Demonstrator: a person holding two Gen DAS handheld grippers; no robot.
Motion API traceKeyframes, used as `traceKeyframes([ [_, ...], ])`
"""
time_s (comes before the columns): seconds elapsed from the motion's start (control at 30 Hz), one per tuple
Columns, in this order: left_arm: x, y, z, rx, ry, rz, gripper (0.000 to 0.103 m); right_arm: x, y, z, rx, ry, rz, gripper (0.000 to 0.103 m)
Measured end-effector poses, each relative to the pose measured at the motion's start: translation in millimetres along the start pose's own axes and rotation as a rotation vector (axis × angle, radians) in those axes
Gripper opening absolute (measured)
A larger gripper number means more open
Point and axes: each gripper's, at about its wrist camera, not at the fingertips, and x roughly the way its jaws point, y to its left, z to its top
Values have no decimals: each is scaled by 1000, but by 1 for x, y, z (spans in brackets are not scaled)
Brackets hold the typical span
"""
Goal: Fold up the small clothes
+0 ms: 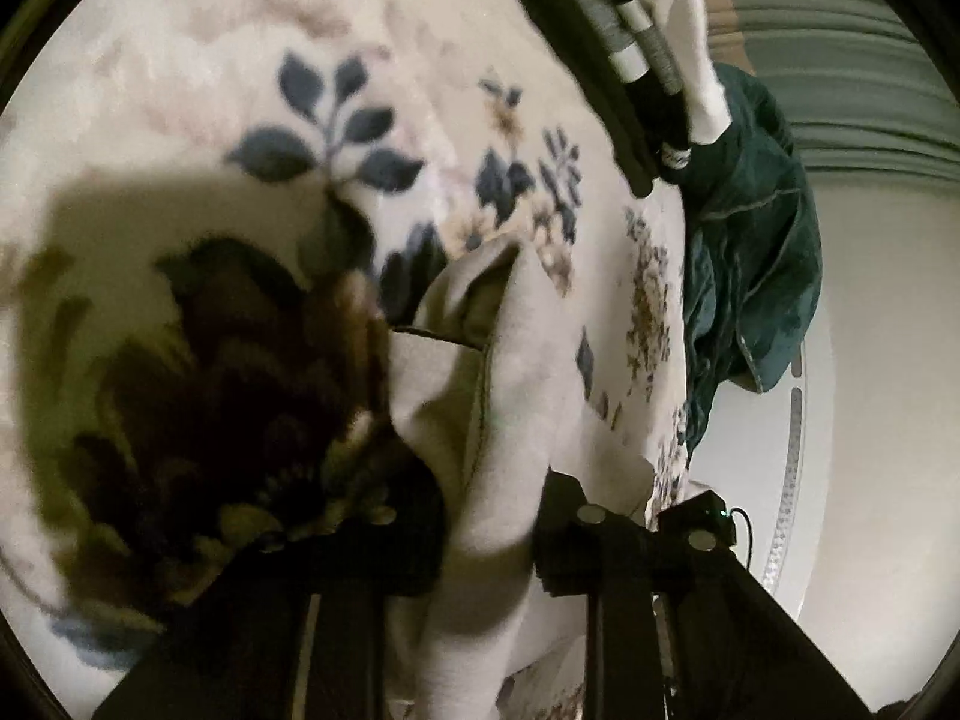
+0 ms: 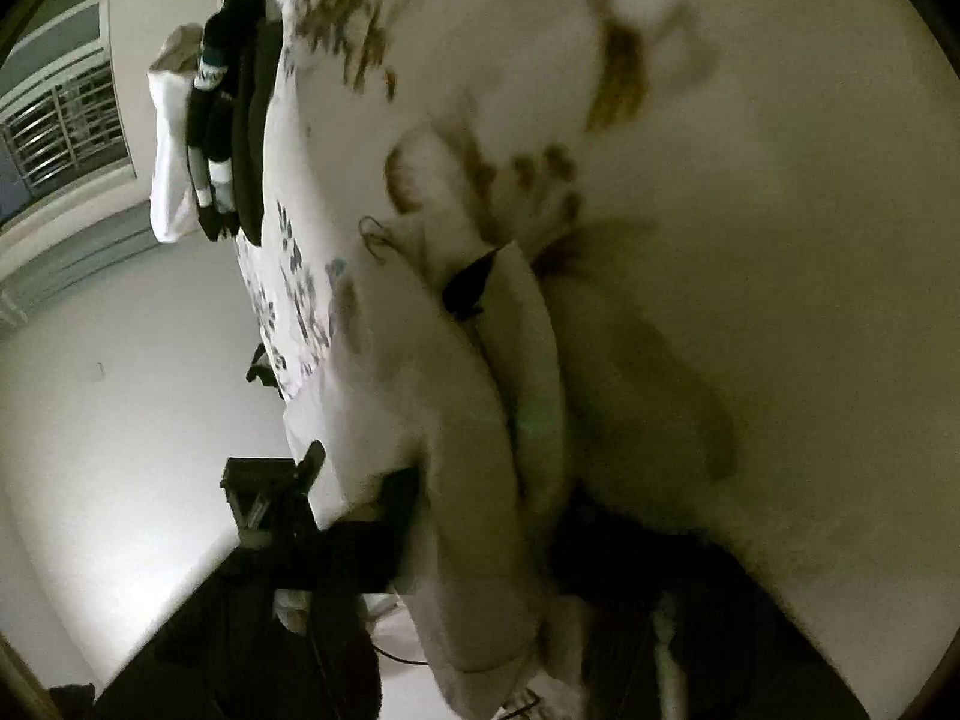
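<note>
A small white garment [image 1: 504, 396] hangs bunched between the fingers of my left gripper [image 1: 486, 528], held above a cream blanket with a blue and brown flower print [image 1: 336, 138]. The same white garment [image 2: 474, 438] runs up between the fingers of my right gripper [image 2: 480, 516], with a dark tag [image 2: 471, 285] at its folded top edge. Both grippers are shut on the cloth, and it hides their fingertips.
Folded dark and striped clothes [image 1: 636, 42] lie stacked at the blanket's far edge, also in the right wrist view [image 2: 231, 120]. A dark green garment [image 1: 750, 264] hangs off the bed side. Pale floor [image 2: 120, 390] lies beyond the bed edge, with a barred window [image 2: 60, 126] behind.
</note>
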Motion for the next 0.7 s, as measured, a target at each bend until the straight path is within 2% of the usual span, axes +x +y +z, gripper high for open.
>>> traceKeyframes([
  [0.2, -14, -32, 7, 43, -35, -6, 18, -12, 43, -7, -65, -53, -9, 21],
  [0.37, -40, -70, 34, 84, -87, -33, 18, -27, 89, -6, -131, -71, -17, 20],
  [0.5, -64, -117, 79, 142, -138, -46, 18, -46, 150, 9, -196, -100, -1, 20],
  [0.63, -82, -170, 146, 215, -186, -55, 18, -62, 217, 38, -266, -133, 21, 20],
  [0.7, -88, -196, 183, 260, -213, -52, 18, -66, 264, 65, -306, -160, 37, 20],
])
